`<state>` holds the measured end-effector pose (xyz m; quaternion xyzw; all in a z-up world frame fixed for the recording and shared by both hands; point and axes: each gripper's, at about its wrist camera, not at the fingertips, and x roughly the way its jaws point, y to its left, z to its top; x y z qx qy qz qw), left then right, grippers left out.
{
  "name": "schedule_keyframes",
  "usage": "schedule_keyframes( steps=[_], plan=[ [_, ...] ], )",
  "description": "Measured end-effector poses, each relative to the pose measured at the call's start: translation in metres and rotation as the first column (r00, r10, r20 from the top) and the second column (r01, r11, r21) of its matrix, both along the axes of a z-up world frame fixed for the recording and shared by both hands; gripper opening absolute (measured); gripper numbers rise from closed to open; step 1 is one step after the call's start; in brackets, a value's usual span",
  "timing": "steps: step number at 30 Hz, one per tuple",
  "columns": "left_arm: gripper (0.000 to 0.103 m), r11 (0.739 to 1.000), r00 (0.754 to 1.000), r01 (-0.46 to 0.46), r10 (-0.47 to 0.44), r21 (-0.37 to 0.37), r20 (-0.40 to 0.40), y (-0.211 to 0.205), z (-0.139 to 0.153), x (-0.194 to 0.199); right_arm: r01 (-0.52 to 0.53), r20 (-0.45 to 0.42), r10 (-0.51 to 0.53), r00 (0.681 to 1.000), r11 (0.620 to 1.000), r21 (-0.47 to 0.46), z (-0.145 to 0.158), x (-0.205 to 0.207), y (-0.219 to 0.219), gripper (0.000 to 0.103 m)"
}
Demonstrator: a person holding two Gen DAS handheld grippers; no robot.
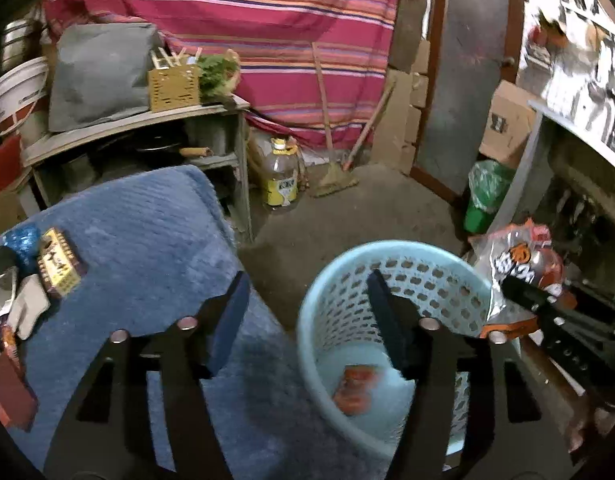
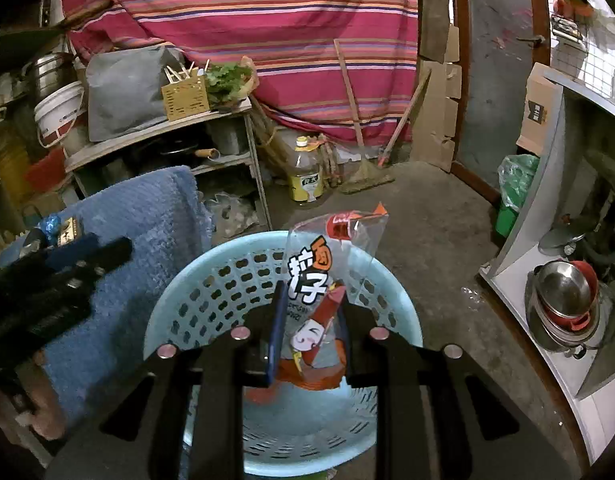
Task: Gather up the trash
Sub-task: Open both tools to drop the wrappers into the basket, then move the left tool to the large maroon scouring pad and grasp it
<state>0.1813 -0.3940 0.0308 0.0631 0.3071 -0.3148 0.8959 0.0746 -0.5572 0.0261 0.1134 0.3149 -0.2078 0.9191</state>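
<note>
A light blue perforated basket (image 1: 343, 276) (image 2: 211, 280) stands on the floor beside a surface covered by a blue towel (image 1: 147, 232). An orange wrapper (image 1: 357, 388) lies at its bottom. My right gripper (image 2: 309, 304) is shut on a clear and orange snack bag (image 2: 331, 256) and holds it over the basket; the bag also shows in the left wrist view (image 1: 515, 264). My left gripper (image 1: 307, 304) is open and empty, above the basket's left rim. Several pieces of trash lie on the towel's left end: a yellow packet (image 1: 59, 266), a blue wrapper (image 1: 21, 240), a white scrap (image 1: 27, 306).
A wooden shelf (image 1: 147, 124) with a grey bag and a yellow box stands behind the towel. A yellow-labelled bottle (image 1: 279, 176) and brooms (image 1: 335, 176) lean at the striped cloth. A green bin (image 1: 483, 196) and steel pots (image 2: 563, 312) are at the right.
</note>
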Motion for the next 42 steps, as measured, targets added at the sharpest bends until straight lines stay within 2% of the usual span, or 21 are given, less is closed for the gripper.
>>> schedule_keyframes(
  steps=[2,7,14,21,31,36,42],
  plan=[
    [0.083,1.0,1.0,-0.024,0.024,-0.014,0.011,0.013,0.008,0.001,-0.007,0.003,0.007,1.0,1.0,-0.001,0.001,0.002,0.004,0.024],
    [0.093,0.994,0.994,-0.097,0.099,-0.04,0.042,0.046,0.023,0.005,-0.029,0.002,0.029,1.0,1.0,-0.007,-0.001,0.012,0.014,0.024],
    [0.093,0.991,0.988,-0.134,0.134,-0.003,0.072,0.064,0.027,0.005,-0.03,-0.015,0.03,0.999,0.999,-0.035,-0.004,0.019,0.022,0.025],
    [0.096,0.985,0.979,-0.171,0.17,-0.004,0.111,0.091,0.036,-0.003,-0.007,-0.029,0.004,1.0,0.997,-0.083,-0.001,0.022,0.026,0.032],
    [0.097,0.964,0.952,-0.266,0.261,0.014,0.159,0.164,0.044,-0.012,0.024,0.013,-0.023,1.0,0.996,-0.082,0.006,0.012,0.046,0.066],
    [0.097,0.942,0.929,-0.335,0.323,0.036,0.181,0.213,0.045,-0.019,-0.019,0.044,0.023,0.999,0.995,-0.097,0.016,0.012,0.079,0.073],
    [0.098,0.906,0.898,-0.42,0.408,0.047,0.166,0.266,0.039,-0.018,-0.103,0.083,0.11,0.99,0.991,-0.087,0.025,0.017,0.125,0.078]
  ],
)
